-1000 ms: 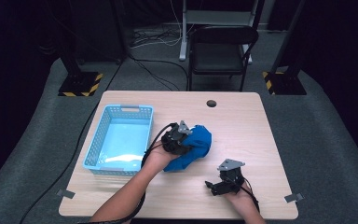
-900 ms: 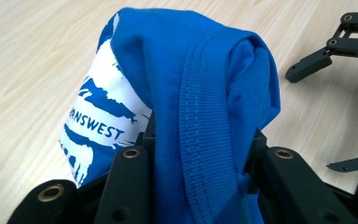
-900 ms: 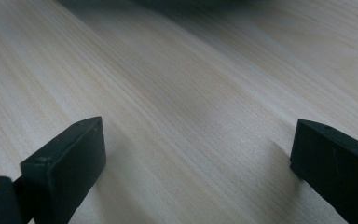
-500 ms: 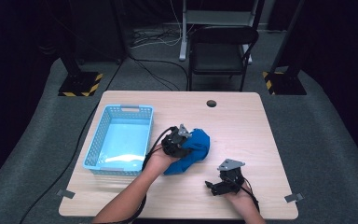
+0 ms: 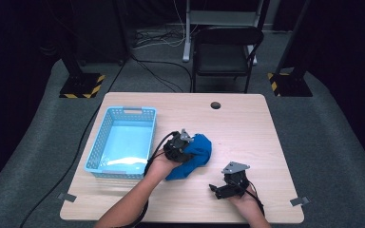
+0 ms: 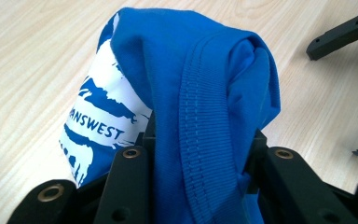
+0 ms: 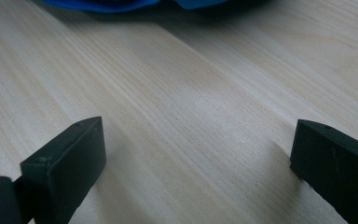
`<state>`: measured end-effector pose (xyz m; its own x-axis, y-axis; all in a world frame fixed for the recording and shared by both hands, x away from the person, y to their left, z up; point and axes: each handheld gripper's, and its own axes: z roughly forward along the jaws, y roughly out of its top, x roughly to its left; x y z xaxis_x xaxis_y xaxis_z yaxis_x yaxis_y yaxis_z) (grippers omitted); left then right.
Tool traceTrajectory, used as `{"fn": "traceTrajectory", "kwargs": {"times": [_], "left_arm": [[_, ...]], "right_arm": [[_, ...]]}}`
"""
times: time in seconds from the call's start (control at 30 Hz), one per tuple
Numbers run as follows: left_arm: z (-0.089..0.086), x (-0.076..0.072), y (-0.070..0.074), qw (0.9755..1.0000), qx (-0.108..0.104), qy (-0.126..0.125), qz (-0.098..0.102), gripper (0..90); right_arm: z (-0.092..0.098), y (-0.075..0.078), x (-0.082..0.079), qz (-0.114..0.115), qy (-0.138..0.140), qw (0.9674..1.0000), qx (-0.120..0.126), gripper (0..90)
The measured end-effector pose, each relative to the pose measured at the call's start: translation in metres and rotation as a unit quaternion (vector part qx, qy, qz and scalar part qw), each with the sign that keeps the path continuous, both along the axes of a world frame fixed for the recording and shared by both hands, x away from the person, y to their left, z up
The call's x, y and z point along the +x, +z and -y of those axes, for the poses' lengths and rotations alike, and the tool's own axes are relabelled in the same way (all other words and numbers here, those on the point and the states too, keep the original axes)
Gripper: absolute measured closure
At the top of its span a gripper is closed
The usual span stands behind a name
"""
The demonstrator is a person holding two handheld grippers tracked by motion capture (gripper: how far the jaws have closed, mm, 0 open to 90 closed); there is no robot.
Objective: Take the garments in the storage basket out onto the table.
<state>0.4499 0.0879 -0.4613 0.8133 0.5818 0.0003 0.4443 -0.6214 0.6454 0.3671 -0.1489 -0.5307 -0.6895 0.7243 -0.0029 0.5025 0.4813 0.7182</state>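
I'm clamping the left gripper [image 5: 186, 144] on a thick fold of the blue shirt [image 5: 196, 156], collar seam bunched between the jaws, so the whole bundle should come up in one piece. The shirt is lying mid-table, just right of the basket [image 5: 123, 142], which looks like the place for it. I'm resting the right gripper [image 5: 218, 189] on the table [image 5: 247, 123], jaws wide apart, empty, clear of the cloth.
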Motion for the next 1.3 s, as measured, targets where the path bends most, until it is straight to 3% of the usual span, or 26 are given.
{"fn": "traceTrajectory", "kwargs": {"times": [0.67, 0.97, 1.3], "left_arm": [[0.004, -0.003, -0.02, 1.0, 0.007, 0.002, -0.006, 62.4], [0.005, -0.006, -0.027, 0.9997, 0.017, 0.014, 0.006, 48.1], [0.003, -0.007, -0.035, 0.9996, 0.015, 0.026, 0.004, 35.2]], "right_arm": [[0.0, 0.0, 0.0, 0.0, 0.0, 1.0, 0.0, 2.6], [0.0, 0.0, 0.0, 0.0, 0.0, 1.0, 0.0, 2.6], [0.0, 0.0, 0.0, 0.0, 0.0, 1.0, 0.0, 2.6]]}}
